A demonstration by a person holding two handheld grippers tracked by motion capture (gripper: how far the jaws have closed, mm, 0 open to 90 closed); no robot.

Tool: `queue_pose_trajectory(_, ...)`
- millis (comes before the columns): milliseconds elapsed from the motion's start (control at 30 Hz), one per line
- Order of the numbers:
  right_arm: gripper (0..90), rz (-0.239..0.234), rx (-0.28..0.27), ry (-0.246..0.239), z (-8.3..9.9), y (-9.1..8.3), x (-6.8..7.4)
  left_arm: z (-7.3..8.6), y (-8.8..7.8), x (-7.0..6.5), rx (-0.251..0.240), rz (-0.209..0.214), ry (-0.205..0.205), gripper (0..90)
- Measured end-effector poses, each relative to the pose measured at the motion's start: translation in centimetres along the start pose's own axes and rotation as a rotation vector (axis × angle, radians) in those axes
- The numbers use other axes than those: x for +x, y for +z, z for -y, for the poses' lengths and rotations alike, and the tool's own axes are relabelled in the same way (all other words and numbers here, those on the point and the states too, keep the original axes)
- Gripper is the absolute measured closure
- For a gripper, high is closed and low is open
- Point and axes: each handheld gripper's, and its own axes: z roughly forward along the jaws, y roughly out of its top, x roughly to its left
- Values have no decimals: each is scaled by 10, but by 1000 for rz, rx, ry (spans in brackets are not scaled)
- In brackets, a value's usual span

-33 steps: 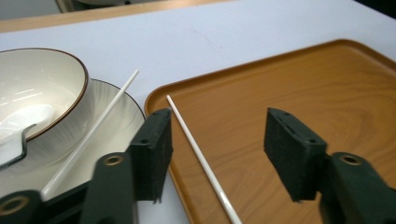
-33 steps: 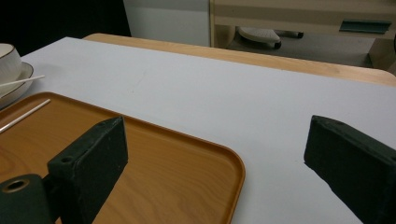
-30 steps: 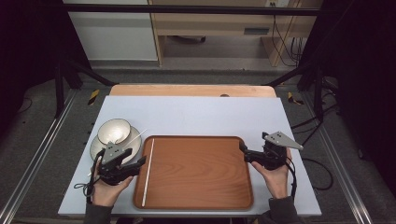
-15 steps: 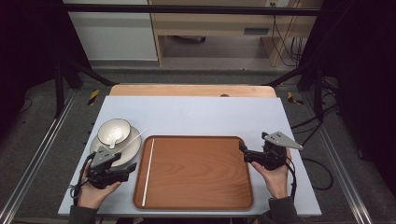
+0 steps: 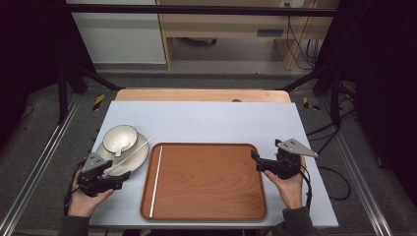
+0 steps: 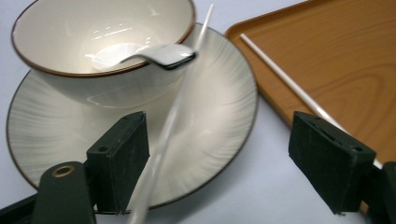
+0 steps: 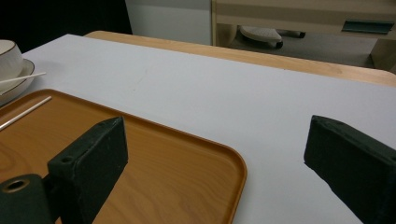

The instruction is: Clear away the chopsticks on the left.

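I am lining my wide-open, empty left hand-held gripper up on the white chopstick leaning across the plate, whose jaws have just been opening, aiming to pinch it squarely near its lower end.

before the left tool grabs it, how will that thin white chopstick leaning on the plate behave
The thin white chopstick looks stiff and light, probably slippery given its smooth sheen. Propped on the ribbed cream plate rim, it may roll or slide off if nudged. Between the open left tool, it likely needs a centred pinch.
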Motion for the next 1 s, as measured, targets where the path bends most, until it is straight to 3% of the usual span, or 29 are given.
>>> queue_pose_trajectory(200, 65, -1, 1, -1, 0, 1, 0, -4, 8, 14, 12, -13, 3, 247)
queue_pose_trajectory(467, 64, 4, 4, -2, 1, 1, 0, 0, 21, 26, 54, -17, 16, 398)
queue_pose_trajectory(1000, 64, 4, 12, -6, 1, 2, 0, 0, 29, 25, 105, 6, 38, 736)
